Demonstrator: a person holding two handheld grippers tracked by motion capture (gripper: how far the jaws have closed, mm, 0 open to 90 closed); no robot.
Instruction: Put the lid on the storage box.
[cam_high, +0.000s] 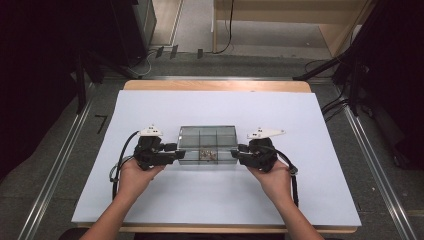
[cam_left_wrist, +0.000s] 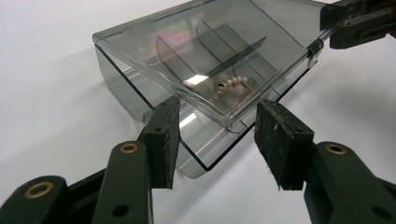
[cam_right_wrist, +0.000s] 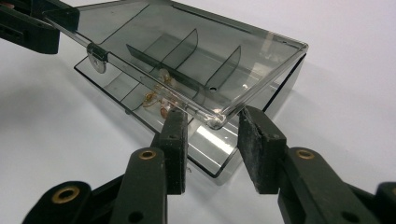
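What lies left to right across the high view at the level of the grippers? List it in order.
Left gripper → clear smoky compartment box, with small beads in a middle front compartment → right gripper, all on the white sheet.

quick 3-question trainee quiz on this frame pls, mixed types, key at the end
1. True or false: the lid of the clear divider box is raised at a slant above its base.
2. Which lies inside the box? A) a coil of wire B) a small beaded piece of jewellery C) a battery
3. Fill in: the box stands on a ______ sheet that covers the table.

Key: 1 true; 2 B; 3 white. The left gripper and the right gripper each sit at one front corner of the lid.
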